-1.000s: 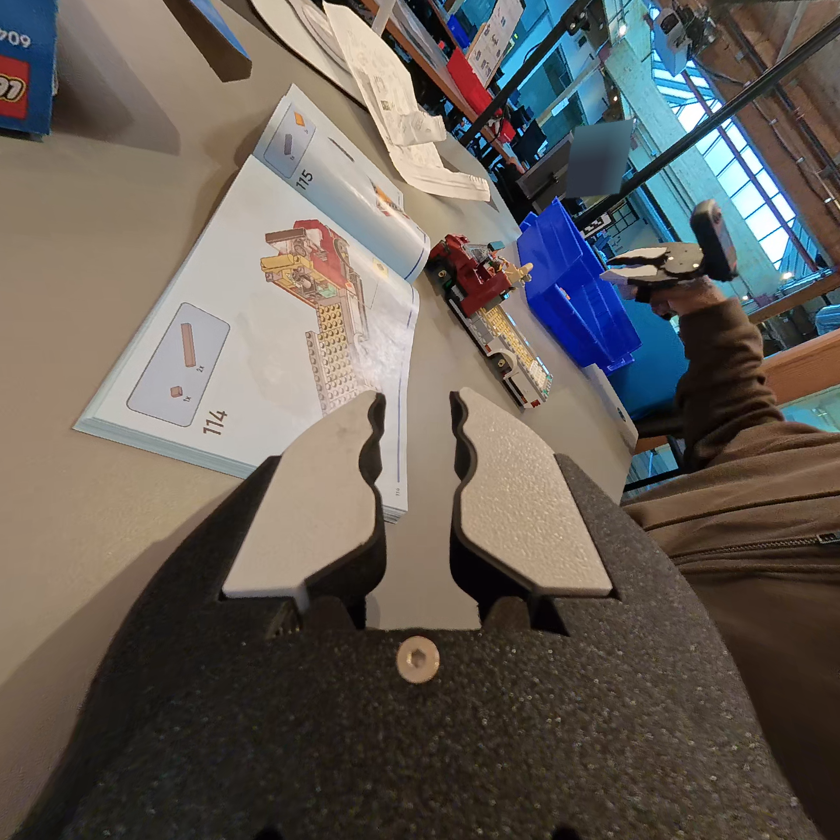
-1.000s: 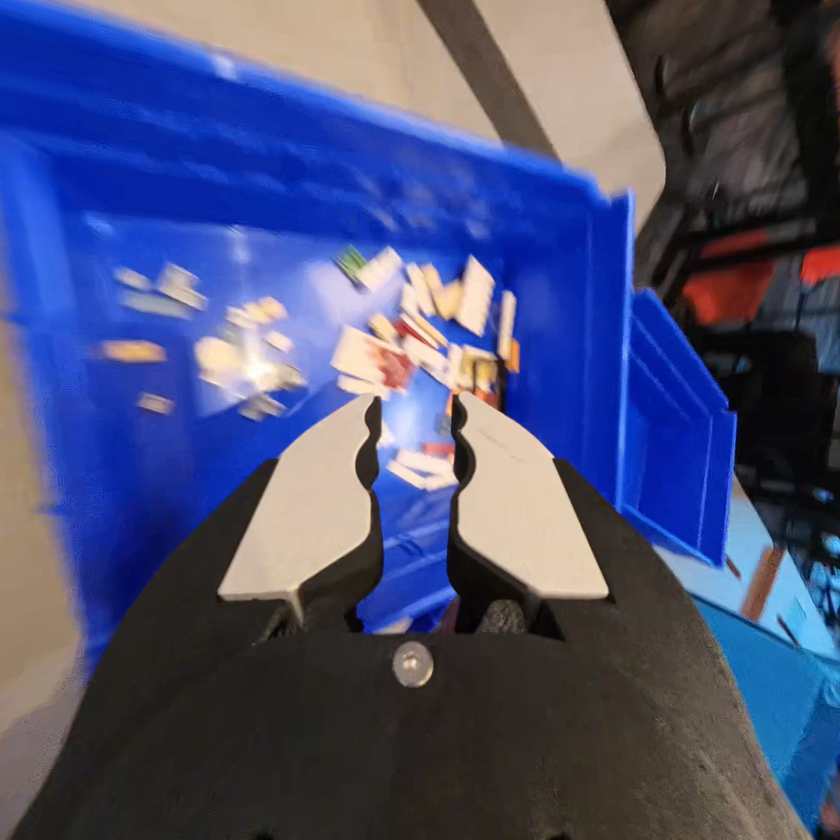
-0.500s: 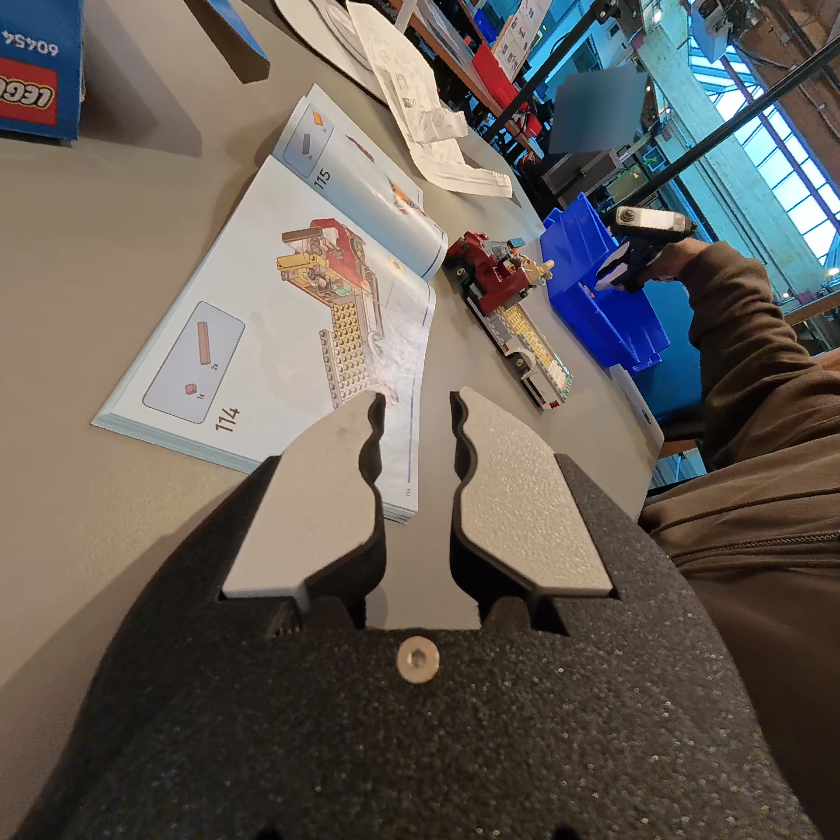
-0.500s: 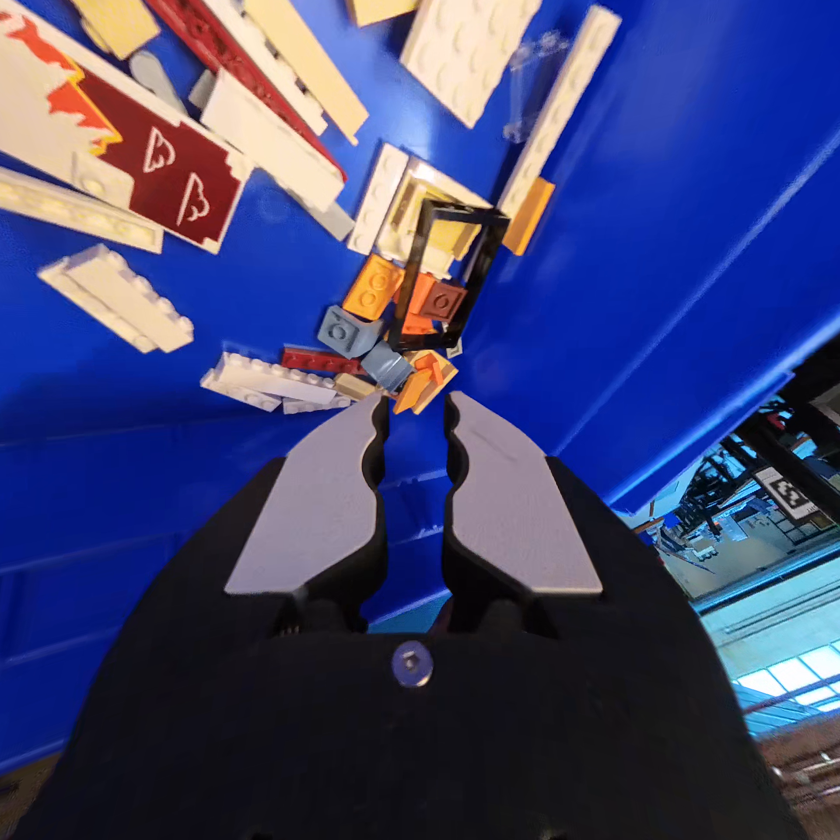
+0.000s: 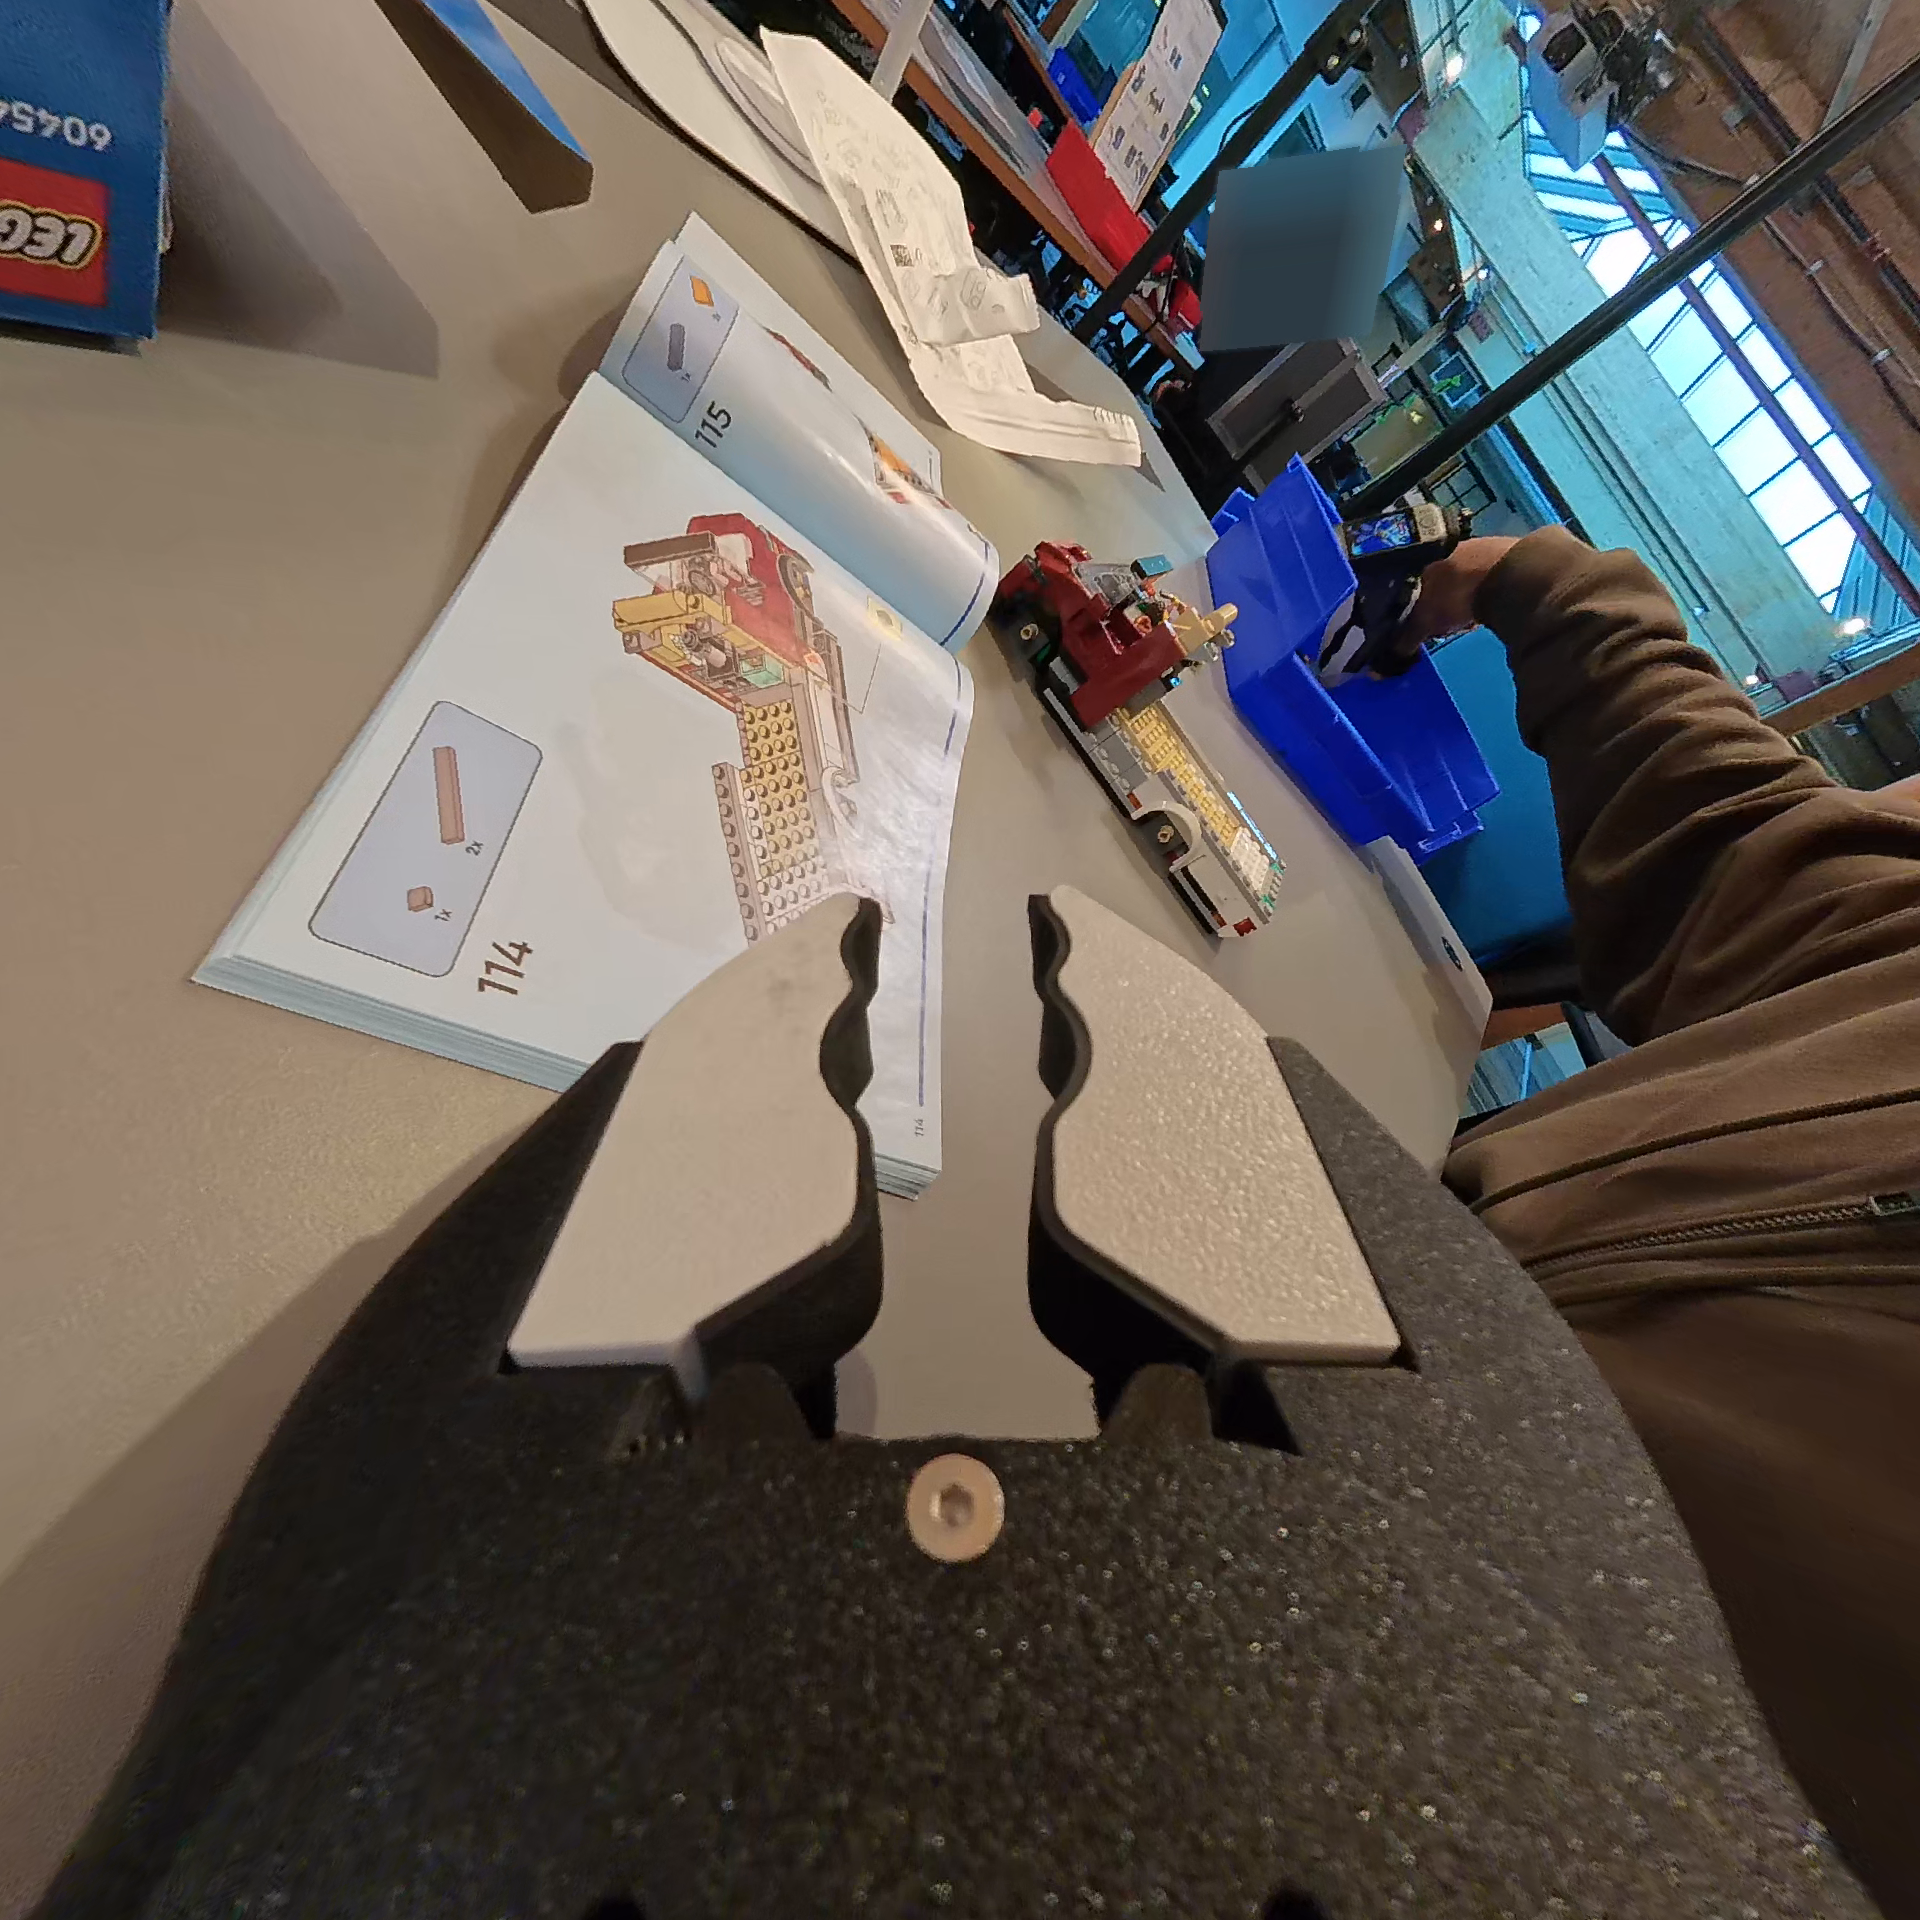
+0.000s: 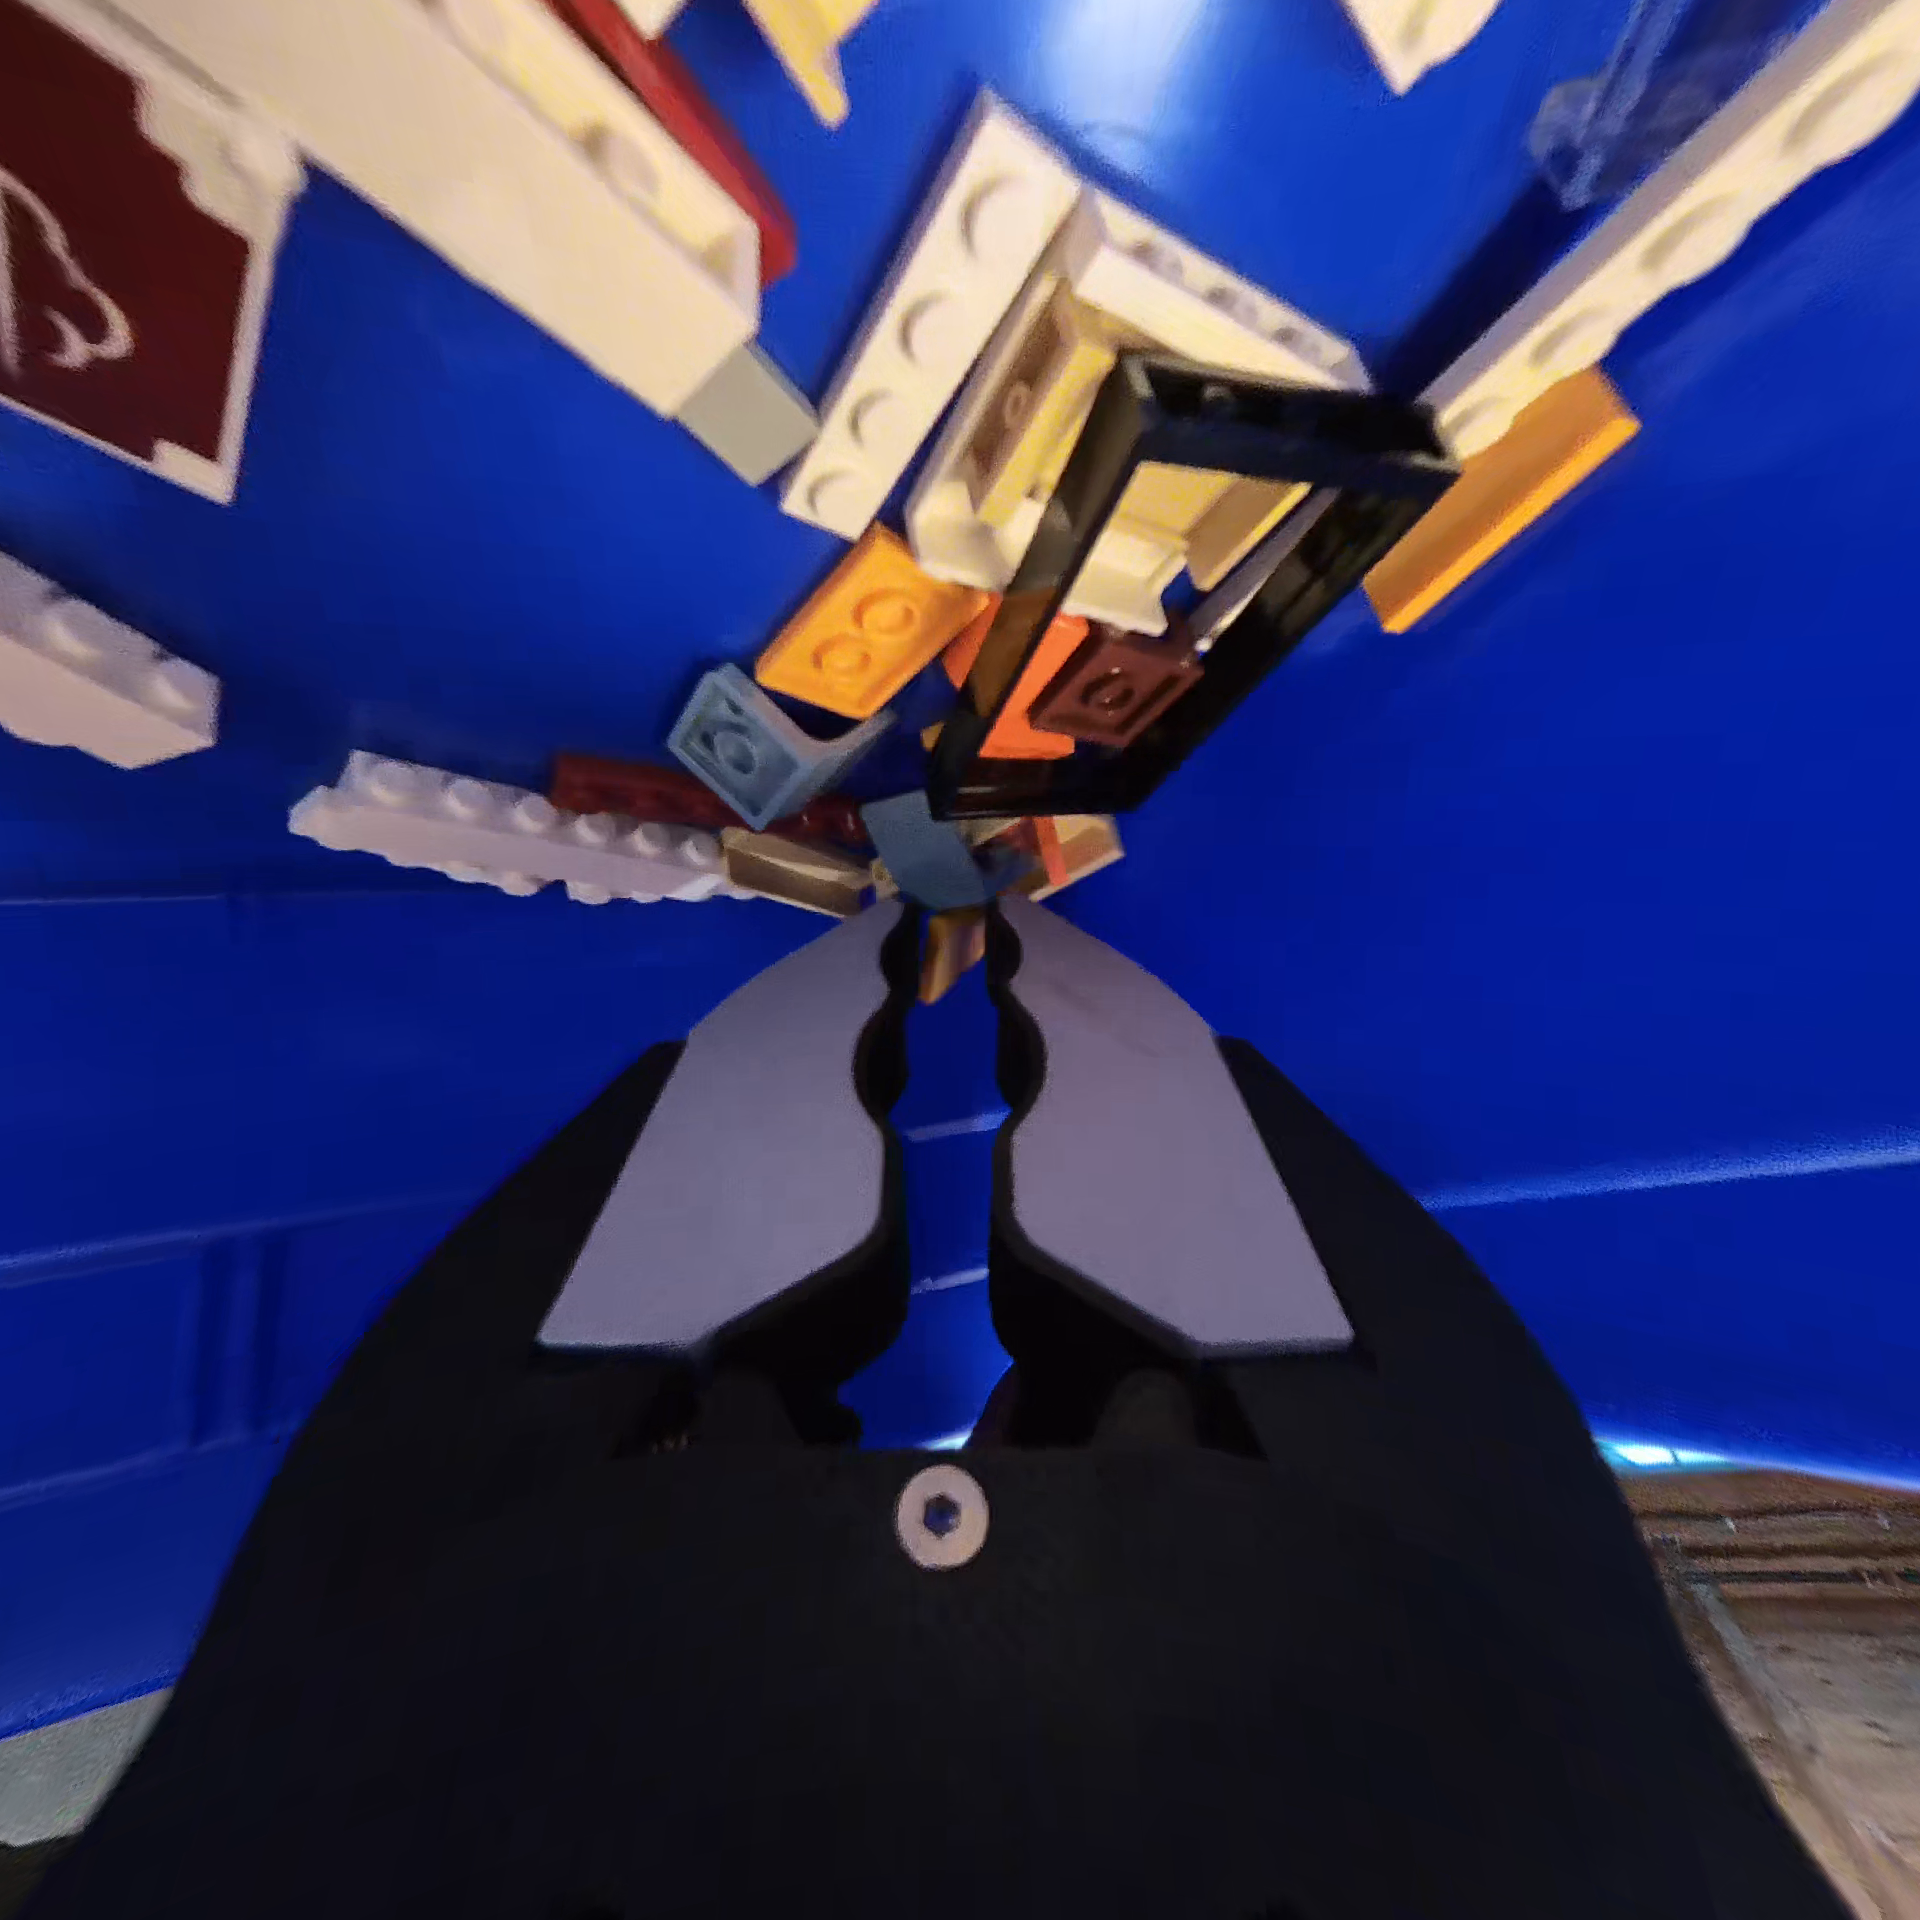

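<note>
Grey table (image 5: pixel 260 644) is what your left gripper (image 5: pixel 954 914) hangs over in the left wrist view. Its two fingers stand apart and nothing is between them. The landmark here is the open instruction book (image 5: pixel 623 748). The left finger (image 5: pixel 769 997) covers the near corner of the book, and the right finger (image 5: pixel 1132 997) is over bare table just beside it. On the far right side of the book lies a long brick model (image 5: pixel 1132 717) with a dark red cab. Past the model, farther from the book, stands a blue bin (image 5: pixel 1351 727). Your right gripper (image 5: pixel 1361 644) is dipped into that bin, held by your hand with a brown sleeve (image 5: pixel 1662 790). Behind the book lie a folded white paper sheet (image 5: pixel 935 291) and, off to the far left, a blue box (image 5: pixel 73 166).

In the right wrist view, the landmark is the black window frame (image 6: pixel 1174 603) lying in the pile of bricks inside the blue bin (image 6: pixel 1558 935). Your right gripper (image 6: pixel 951 935) is just below that frame. Its fingers are nearly together, and a small tan piece (image 6: pixel 951 961) sits between the tips. The picture is a bit blurred, but both pads look pressed on it. Left of the frame are a yellow-orange plate (image 6: pixel 868 634) and a grey-blue bracket (image 6: pixel 748 748). Farther left lies a long white plate (image 6: pixel 499 831). Touching the tips, below the frame, is a small blue-grey piece (image 6: pixel 920 847).
</note>
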Action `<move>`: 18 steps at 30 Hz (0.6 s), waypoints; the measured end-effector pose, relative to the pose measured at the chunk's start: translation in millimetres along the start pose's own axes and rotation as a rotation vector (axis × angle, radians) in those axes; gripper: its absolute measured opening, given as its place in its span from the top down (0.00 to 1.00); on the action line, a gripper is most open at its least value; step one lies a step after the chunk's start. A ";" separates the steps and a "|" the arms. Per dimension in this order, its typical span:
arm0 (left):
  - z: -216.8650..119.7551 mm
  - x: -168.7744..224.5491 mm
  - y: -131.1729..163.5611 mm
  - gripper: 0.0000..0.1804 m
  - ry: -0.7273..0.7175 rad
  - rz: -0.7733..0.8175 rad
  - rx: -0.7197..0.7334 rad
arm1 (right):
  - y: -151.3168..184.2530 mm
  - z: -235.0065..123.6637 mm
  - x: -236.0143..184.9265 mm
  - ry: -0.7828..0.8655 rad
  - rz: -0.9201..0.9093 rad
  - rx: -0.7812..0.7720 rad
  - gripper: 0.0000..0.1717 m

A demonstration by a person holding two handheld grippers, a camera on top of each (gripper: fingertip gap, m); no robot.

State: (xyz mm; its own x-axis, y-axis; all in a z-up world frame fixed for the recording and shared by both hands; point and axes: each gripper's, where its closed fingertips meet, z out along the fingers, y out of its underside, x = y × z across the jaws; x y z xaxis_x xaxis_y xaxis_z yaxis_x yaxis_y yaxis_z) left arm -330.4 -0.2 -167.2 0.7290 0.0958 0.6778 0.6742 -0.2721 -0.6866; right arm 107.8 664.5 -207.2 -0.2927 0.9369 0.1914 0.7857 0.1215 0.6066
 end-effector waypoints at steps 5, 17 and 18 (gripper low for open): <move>-0.5 0.9 -0.3 0.84 0.008 0.001 0.003 | -2.8 -8.5 -1.9 0.002 -0.007 0.096 0.98; 0.8 1.5 0.7 0.84 0.011 0.004 -0.008 | -59.2 -154.6 -109.1 -0.013 -0.202 0.839 0.98; 1.0 1.5 0.9 0.84 0.011 0.003 -0.010 | -70.8 -178.7 -133.6 -0.032 -0.259 0.940 0.98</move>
State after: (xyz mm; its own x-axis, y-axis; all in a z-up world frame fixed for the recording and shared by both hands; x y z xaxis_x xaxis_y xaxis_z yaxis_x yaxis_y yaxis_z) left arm -328.6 0.7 -167.1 0.7296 0.0849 0.6785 0.6708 -0.2818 -0.6860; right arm -6.1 472.1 -137.8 -0.5139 0.8509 0.1092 0.8173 0.5243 -0.2392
